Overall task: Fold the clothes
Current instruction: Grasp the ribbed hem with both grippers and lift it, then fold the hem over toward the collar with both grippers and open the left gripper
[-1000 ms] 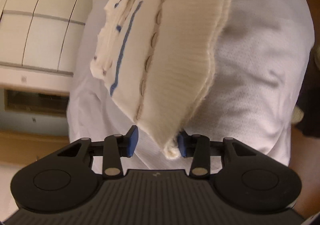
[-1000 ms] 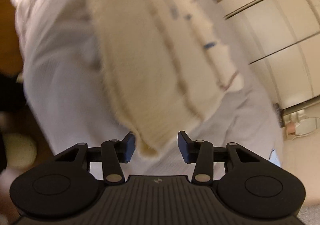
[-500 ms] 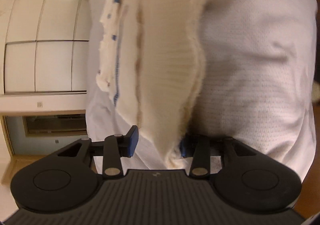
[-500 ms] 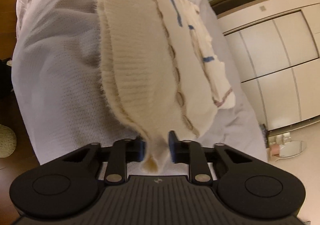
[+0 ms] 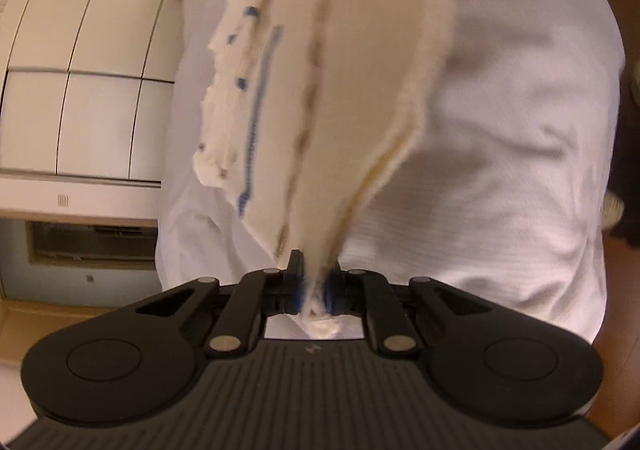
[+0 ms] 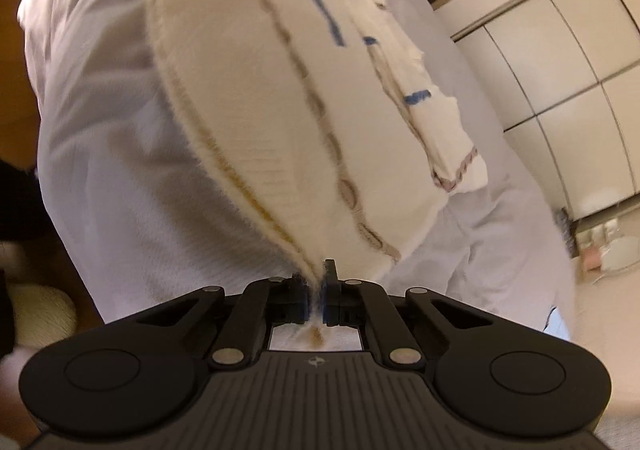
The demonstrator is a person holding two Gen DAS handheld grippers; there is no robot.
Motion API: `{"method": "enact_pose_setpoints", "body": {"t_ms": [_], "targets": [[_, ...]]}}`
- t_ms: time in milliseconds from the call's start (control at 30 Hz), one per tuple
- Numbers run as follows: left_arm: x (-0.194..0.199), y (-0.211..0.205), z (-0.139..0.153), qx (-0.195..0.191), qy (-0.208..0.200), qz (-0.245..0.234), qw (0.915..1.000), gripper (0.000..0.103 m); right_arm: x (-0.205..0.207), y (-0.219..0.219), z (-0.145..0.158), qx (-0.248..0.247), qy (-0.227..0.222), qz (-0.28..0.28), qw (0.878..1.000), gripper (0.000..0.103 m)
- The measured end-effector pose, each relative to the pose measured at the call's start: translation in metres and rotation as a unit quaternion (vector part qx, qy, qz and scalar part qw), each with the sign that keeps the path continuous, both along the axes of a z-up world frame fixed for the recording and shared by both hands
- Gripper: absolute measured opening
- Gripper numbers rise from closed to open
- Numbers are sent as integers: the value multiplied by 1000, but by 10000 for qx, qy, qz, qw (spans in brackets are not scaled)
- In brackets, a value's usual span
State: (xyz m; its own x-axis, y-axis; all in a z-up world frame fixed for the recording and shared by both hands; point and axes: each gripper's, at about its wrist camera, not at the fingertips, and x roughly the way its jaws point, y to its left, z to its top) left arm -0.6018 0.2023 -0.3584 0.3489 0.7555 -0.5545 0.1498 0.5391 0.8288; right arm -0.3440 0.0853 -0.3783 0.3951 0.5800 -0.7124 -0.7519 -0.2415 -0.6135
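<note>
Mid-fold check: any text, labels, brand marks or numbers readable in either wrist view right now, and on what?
No readable text in either view.
Left tongs: small pale emblem on the black body, a logo shape, no letters.
Right tongs: the same kind of emblem, no letters.
Cream cloth: blue and brown stitched lines only, no lettering.
White cabinet: small grey mark on its lower rail, too small to read.

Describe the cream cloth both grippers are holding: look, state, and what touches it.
The cream cloth looks ribbed and knitted, with fuzzy edges, a brown looped stitch line and blue marks. It is doubled over and lies above a white sheet. The left gripper and right gripper are each shut on a corner.
</note>
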Motion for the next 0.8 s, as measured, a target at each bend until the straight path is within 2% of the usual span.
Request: {"method": "enact_pose_setpoints", "body": {"t_ms": [167, 367, 533, 700, 767, 800], "targets": [[28, 49, 47, -360, -642, 375, 9966, 10, 15, 6, 37, 240, 403, -262, 9986, 3], [64, 113, 103, -757, -1442, 831, 9831, 10, 46, 43, 89, 891, 412, -740, 9924, 3], [96, 170, 147, -1083, -2079, 1200, 9647, 10, 100, 119, 121, 1367, 265, -1062, 9845, 2], [159, 280, 156, -1507, -2489, 1433, 9460, 10, 164, 214, 135, 1531, 237, -1350, 9787, 3], [187, 329, 148, -1849, -2577, 1802, 9311, 13, 194, 255, 133, 1557, 302, -1545, 9752, 3], [201, 353, 145, -2019, -2618, 1985, 9227, 20, 211, 276, 130, 1579, 384, -1689, 9721, 3]]}}
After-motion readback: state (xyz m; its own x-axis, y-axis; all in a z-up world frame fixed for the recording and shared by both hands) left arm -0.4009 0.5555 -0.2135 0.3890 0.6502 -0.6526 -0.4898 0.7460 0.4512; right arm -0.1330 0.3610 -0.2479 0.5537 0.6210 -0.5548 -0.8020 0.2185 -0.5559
